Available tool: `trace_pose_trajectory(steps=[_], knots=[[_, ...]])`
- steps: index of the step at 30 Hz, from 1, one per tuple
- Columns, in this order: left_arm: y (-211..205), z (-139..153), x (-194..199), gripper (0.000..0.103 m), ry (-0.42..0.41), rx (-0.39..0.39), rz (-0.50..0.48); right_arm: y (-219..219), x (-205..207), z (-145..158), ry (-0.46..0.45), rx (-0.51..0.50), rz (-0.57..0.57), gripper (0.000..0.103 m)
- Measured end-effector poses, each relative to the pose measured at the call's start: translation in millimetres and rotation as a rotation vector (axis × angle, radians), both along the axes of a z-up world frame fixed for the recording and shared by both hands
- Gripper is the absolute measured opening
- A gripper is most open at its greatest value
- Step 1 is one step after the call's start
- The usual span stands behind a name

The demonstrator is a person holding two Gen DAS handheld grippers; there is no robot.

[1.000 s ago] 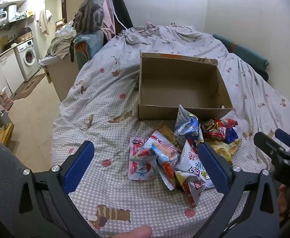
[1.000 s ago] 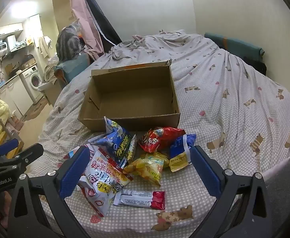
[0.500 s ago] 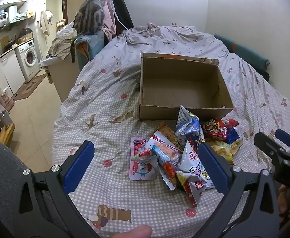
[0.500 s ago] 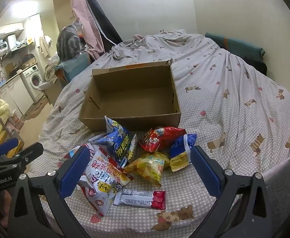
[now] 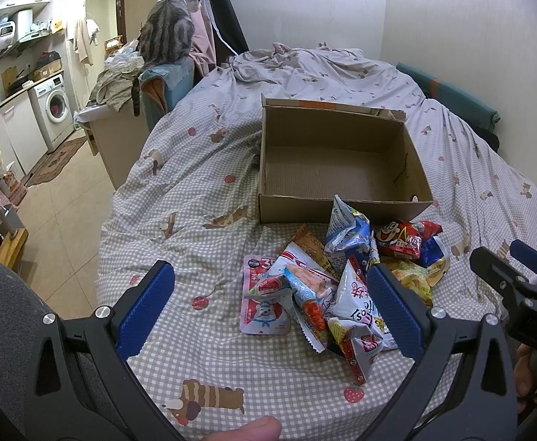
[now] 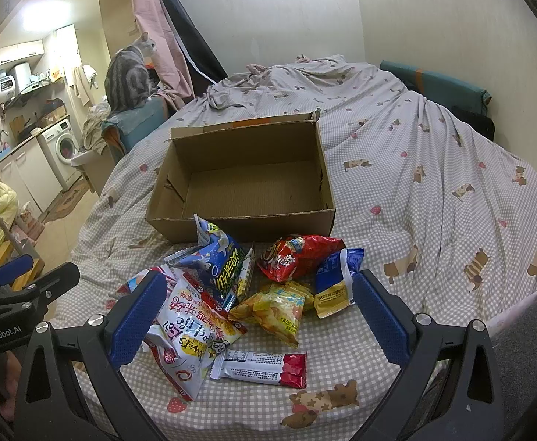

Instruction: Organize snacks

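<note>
Tongs: left gripper (image 5: pixel 274 307) and right gripper (image 6: pixel 259 314) both gape wide, empty
Risk: heaped snack packets (image 6: pixel 231 294) overlap; one pinch may drag neighbours
Box (image 6: pixel 246 183): soft bedding (image 6: pixel 434 191) could tip it

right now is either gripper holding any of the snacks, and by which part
Nothing is held. The left gripper and right gripper are both open above the snack pile.

A bed (image 6: pixel 434 183) under a grey checked sheet printed with bears and strawberries carries everything. Mid-bed sits an open cardboard box (image 6: pixel 246 226), nothing in it. Just near of the box lies a loose heap of snack packets (image 6: pixel 231 294), some overlapping. A rumpled blanket (image 6: pixel 287 81) lies bunched at the far end.
</note>
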State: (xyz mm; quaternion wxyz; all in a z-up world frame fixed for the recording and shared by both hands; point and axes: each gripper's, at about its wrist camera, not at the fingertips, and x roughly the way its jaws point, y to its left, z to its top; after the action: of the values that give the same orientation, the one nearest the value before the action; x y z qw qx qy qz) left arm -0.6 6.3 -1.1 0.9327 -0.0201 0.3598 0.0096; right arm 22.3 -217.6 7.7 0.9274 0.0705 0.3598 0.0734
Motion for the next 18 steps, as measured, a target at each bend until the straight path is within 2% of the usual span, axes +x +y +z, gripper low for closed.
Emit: trace_pose_trajectory(steps=[18], knots=[[-0.4,0.0,-0.2,0.103,-0.001,0.001,0.000,-0.8,1.0,0.9,0.000,-0.001,-0.004,0.103]])
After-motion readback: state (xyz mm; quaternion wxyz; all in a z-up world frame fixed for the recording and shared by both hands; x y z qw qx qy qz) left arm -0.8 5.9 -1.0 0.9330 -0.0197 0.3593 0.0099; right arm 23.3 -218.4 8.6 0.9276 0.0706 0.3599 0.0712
